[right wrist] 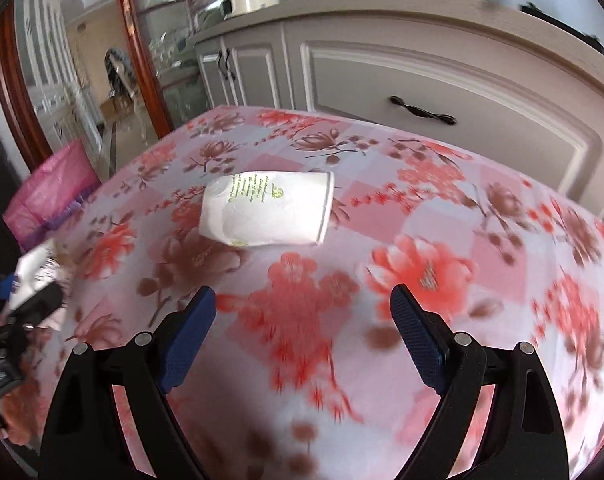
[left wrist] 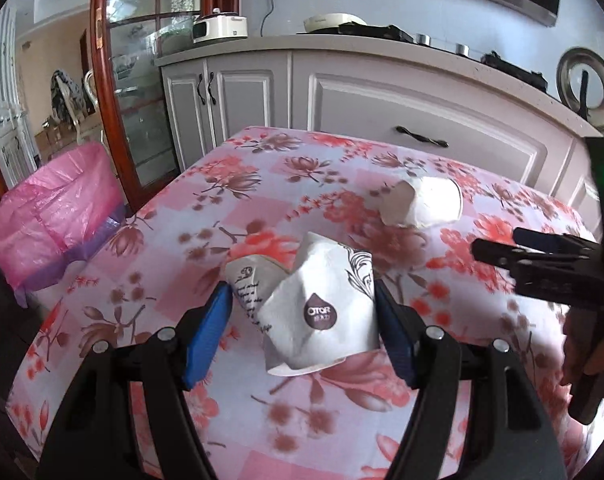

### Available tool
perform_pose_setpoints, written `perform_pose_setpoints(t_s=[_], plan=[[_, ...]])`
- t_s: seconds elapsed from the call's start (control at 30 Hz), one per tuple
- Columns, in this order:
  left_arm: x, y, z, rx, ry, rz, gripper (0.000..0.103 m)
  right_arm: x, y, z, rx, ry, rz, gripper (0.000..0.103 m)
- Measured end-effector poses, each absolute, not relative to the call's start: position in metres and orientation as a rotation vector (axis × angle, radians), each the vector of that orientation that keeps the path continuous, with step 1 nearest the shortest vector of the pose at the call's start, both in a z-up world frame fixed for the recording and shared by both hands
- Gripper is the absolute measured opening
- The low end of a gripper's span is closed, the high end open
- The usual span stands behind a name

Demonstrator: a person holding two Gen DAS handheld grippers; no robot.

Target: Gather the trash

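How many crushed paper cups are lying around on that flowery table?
2. One printed crushed cup sits between the left tongs; a second white crushed cup lies on the flowery tablecloth ahead of the right tongs. Others could be hidden.

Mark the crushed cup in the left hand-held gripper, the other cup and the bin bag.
crushed cup [left wrist: 322,312], left wrist view, logo side
other cup [right wrist: 268,208], right wrist view, side wall
bin bag [left wrist: 50,216], left wrist view, pink liner
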State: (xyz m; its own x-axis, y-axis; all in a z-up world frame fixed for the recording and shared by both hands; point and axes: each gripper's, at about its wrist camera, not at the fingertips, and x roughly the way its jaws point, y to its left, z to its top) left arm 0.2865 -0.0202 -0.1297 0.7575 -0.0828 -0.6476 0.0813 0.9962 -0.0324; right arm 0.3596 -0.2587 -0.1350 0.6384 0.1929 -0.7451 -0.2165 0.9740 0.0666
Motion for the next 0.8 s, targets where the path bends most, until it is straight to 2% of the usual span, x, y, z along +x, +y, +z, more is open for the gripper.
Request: perform_pose_setpoints(t_s=[0.43,0.8], plan=[[0.308,-0.011,-0.133,-0.073,0.705,-0.118,0.068,0.428,-0.221,-0.143,-0.299,0.862,0.316,0.085],[0.314,-0.001,-0.137,-0.098,0.707,-0.103,0.068,0.466,-0.194,-0.147,-0.246,0.893,0.413,0.084]])
